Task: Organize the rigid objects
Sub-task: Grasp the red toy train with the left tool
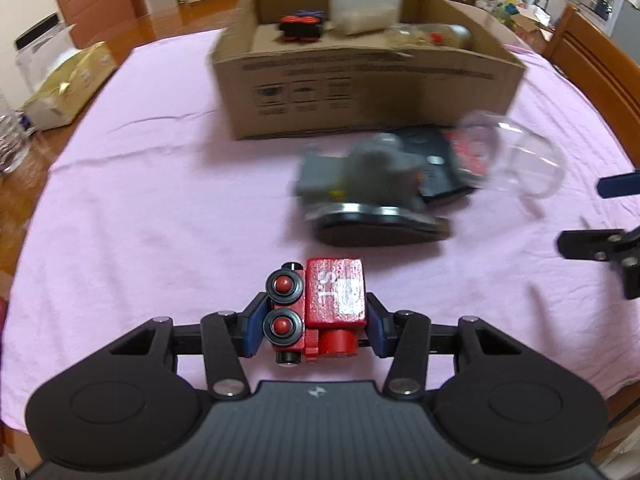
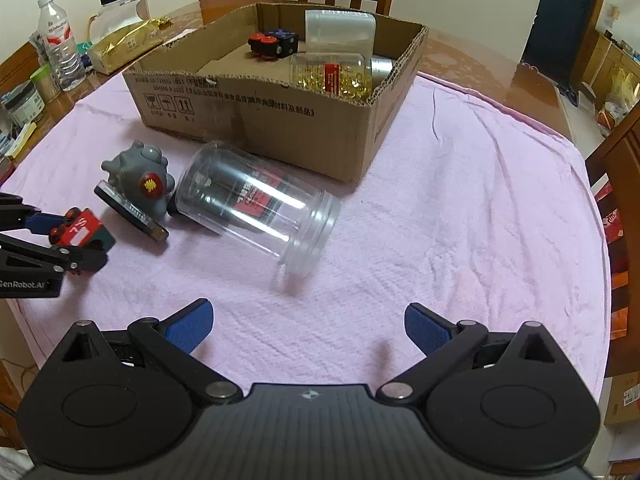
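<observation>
Both cameras look forward along their fingers, low over the pink cloth [image 2: 460, 208], toward the cardboard box [image 1: 360, 92]. The left sits nearer; the right views from further right. Both share the box, the clear jar [image 2: 256, 208] and the grey figure [image 1: 360, 168].

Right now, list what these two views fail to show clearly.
- Left wrist view: the grey figure and clear jar are smeared by motion blur.
- Left wrist view: the right gripper is cut off by the frame edge.
- Right wrist view: the red toy train is partly hidden by the left gripper.
- Both views: the cardboard box wall hides part of its floor.
</observation>
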The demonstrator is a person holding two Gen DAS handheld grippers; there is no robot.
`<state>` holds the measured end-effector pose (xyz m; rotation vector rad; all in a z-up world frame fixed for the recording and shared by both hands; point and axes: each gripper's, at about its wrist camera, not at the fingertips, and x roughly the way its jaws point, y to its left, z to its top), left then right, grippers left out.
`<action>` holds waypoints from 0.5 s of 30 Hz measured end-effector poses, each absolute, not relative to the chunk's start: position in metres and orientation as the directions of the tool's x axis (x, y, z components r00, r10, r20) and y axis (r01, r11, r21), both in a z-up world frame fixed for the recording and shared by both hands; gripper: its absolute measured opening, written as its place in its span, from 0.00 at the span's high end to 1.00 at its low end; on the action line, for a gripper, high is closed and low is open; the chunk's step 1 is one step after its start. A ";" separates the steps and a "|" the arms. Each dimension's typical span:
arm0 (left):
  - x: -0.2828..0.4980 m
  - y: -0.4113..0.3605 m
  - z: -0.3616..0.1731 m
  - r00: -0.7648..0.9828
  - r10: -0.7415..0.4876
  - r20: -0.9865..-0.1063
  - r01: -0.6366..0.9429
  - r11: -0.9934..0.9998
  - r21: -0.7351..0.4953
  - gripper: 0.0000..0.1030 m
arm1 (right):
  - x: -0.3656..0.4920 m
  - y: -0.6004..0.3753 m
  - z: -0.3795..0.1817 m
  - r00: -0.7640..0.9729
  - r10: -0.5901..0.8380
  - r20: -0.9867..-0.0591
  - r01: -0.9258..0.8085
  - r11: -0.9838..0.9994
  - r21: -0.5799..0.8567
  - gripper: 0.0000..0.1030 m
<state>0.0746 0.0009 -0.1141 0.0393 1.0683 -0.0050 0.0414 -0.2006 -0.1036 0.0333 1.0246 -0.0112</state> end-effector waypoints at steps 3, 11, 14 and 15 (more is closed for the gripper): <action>0.079 0.018 -0.114 0.485 0.042 -0.874 0.003 0.999 0.050 0.53 | 0.045 -0.194 -0.102 0.522 0.009 -0.853 0.034 0.999 0.031 0.00; 0.089 0.042 -0.113 0.488 0.040 -0.872 0.032 0.997 0.064 0.34 | 0.055 -0.178 -0.090 0.530 -0.038 -0.847 0.135 0.990 0.040 0.00; 0.087 0.042 -0.111 0.513 0.020 -0.858 0.070 0.995 0.066 0.16 | 0.058 -0.175 -0.074 0.565 -0.051 -0.824 0.174 0.983 0.059 0.00; 0.086 0.042 -0.110 0.520 0.013 -0.854 0.081 0.995 0.065 0.15 | 0.060 -0.173 -0.069 0.575 -0.056 -0.816 0.181 0.982 0.060 0.00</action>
